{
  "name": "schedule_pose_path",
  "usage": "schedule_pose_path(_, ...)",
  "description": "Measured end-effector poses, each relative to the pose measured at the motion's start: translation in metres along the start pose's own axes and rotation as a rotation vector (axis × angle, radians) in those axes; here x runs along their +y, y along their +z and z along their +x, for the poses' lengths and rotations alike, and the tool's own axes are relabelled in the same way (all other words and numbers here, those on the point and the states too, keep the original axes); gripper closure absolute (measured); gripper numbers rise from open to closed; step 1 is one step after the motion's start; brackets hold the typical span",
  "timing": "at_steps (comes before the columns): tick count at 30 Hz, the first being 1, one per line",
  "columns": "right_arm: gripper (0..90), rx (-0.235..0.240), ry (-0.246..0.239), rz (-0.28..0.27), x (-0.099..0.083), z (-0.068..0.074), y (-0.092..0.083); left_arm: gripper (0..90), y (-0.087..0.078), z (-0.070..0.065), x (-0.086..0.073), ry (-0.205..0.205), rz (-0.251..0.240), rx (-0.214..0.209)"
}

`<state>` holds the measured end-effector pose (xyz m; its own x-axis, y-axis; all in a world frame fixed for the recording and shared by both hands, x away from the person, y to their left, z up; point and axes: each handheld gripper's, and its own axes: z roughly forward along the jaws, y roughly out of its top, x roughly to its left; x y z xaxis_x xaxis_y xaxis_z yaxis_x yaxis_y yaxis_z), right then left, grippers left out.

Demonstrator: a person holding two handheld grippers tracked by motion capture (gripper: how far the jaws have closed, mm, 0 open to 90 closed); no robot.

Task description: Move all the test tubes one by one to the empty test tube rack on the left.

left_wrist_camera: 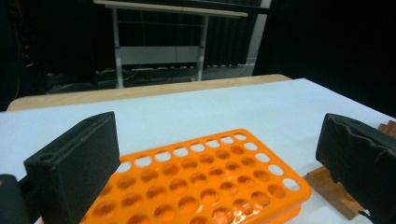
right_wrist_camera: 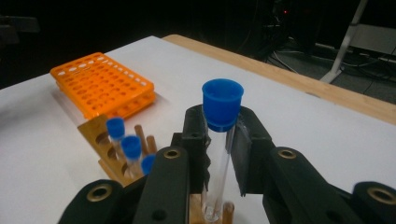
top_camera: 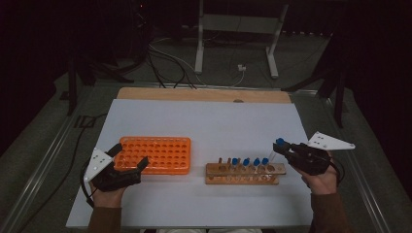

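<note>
In the high view, the right gripper (top_camera: 287, 148) at right of centre clamps a blue-capped test tube (top_camera: 278, 147) above the right end of the wooden rack (top_camera: 245, 174), where four more capped tubes stand; the orange rack (top_camera: 156, 155) at left centre looks empty — the transfer has barely begun. The left gripper (top_camera: 130, 156) waits by its near left corner. In the left gripper view, wide jaws frame the orange rack (left_wrist_camera: 205, 175). In the right gripper view, the pads pinch the tube (right_wrist_camera: 219, 140) below its cap.

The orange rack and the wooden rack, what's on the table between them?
Nothing: in the high view, only bare white table separates the orange plastic rack from the wooden rack of blue-capped tubes.
</note>
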<state>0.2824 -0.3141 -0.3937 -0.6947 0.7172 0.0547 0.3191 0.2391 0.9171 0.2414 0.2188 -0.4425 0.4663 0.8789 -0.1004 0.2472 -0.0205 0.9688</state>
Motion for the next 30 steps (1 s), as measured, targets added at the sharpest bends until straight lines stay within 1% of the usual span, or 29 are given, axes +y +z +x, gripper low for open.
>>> schedule_pose_path(2,77.0,0.003,-0.001,0.002,0.006,0.002,0.006,0.6,0.005,-0.003,0.005,0.019,0.001,-0.014)
schedule_pose_path(5,77.0,0.005,-0.009,0.003,0.014,0.006,0.018,0.6,0.016,-0.01,0.012,0.037,-0.008,-0.047)
schedule_pose_path(7,77.0,0.009,-0.01,-0.002,0.016,0.006,0.021,0.7,0.023,-0.015,0.015,0.041,-0.006,-0.055)
schedule_pose_path(8,76.9,0.014,-0.004,-0.008,0.019,0.008,0.027,0.6,0.032,-0.02,0.017,0.041,-0.01,-0.08)
schedule_pose_path(9,76.9,0.021,0.002,-0.012,0.021,0.009,0.03,0.6,0.036,-0.023,0.018,0.043,-0.007,-0.091)
schedule_pose_path(10,77.0,0.025,0.004,-0.013,0.023,0.009,0.033,0.7,0.036,-0.023,0.018,0.043,-0.007,-0.091)
schedule_pose_path(11,77.0,0.029,0.011,-0.014,0.024,0.01,0.036,0.6,0.04,-0.027,0.019,0.048,-0.001,-0.102)
schedule_pose_path(14,77.0,0.049,0.021,-0.017,0.029,0.013,0.044,0.7,0.053,-0.038,0.022,0.056,0.025,-0.14)
schedule_pose_path(17,77.0,0.077,0.039,-0.03,0.035,0.018,0.052,0.7,0.065,-0.049,0.027,0.073,0.035,-0.164)
schedule_pose_path(18,77.0,0.077,0.039,-0.03,0.035,0.018,0.052,0.7,0.069,-0.052,0.028,0.074,0.039,-0.17)
schedule_pose_path(19,77.0,0.088,0.036,-0.03,0.039,0.022,0.059,1.7,0.072,-0.055,0.029,0.074,0.039,-0.178)
schedule_pose_path(22,77.0,0.113,0.026,-0.019,0.045,0.03,0.069,2.0,0.081,-0.064,0.033,0.08,0.035,-0.21)
schedule_pose_path(23,76.9,0.118,0.022,-0.019,0.047,0.032,0.071,2.0,0.087,-0.07,0.035,0.087,0.038,-0.227)
schedule_pose_path(24,76.9,0.118,0.022,-0.019,0.047,0.032,0.071,2.0,0.087,-0.07,0.035,0.087,0.038,-0.227)
schedule_pose_path(25,76.9,0.127,0.016,-0.014,0.052,0.037,0.077,2.0,0.089,-0.072,0.036,0.087,0.039,-0.234)
schedule_pose_path(26,76.9,0.127,0.016,-0.014,0.052,0.037,0.077,2.0,0.092,-0.074,0.037,0.094,0.044,-0.242)
schedule_pose_path(27,76.9,0.141,0.015,-0.011,0.056,0.04,0.083,2.0,0.094,-0.077,0.037,0.1,0.05,-0.248)
schedule_pose_path(29,76.9,0.148,0.02,-0.011,0.057,0.041,0.085,2.0,0.098,-0.082,0.038,0.104,0.051,-0.262)
schedule_pose_path(30,76.9,0.167,0.035,-0.016,0.059,0.044,0.091,2.0,0.1,-0.084,0.038,0.104,0.05,-0.27)
